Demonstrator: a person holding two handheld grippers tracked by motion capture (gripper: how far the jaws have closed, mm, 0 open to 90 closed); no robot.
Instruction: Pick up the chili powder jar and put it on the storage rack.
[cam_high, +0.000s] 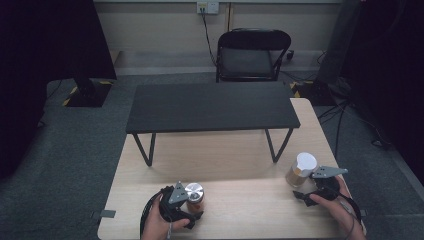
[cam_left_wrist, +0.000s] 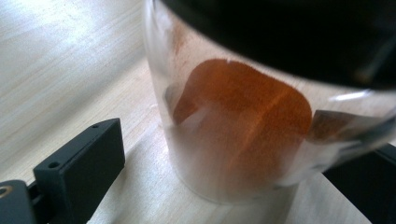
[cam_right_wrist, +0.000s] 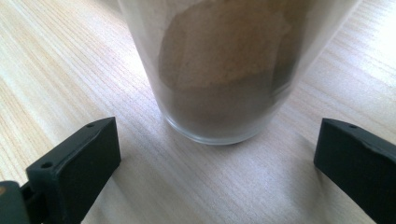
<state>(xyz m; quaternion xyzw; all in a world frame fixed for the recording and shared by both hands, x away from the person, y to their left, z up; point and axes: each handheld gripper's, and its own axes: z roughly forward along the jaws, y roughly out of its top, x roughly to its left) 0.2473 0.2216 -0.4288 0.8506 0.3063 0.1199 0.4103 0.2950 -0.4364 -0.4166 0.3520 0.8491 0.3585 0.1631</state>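
Observation:
A glass jar with a silver lid (cam_high: 194, 196) stands on the light wooden table (cam_high: 240, 215) near its front left. Orange-red powder shows inside this jar (cam_left_wrist: 243, 121) in the left gripper view. My left gripper (cam_high: 190, 206) (cam_left_wrist: 238, 154) is open, its jaws on either side of the jar, the left jaw clearly apart from the glass. At the right stands a jar with a white lid (cam_high: 303, 167), holding brown powder (cam_right_wrist: 219, 70). My right gripper (cam_high: 306, 184) (cam_right_wrist: 219, 140) is wide open just short of this jar's base, not touching it.
A low black bench table (cam_high: 210, 105) stands on the far half of the wooden table, on thin metal legs. Behind it is a black folding chair (cam_high: 250, 55). Dark stands and cables lie on the grey floor to both sides.

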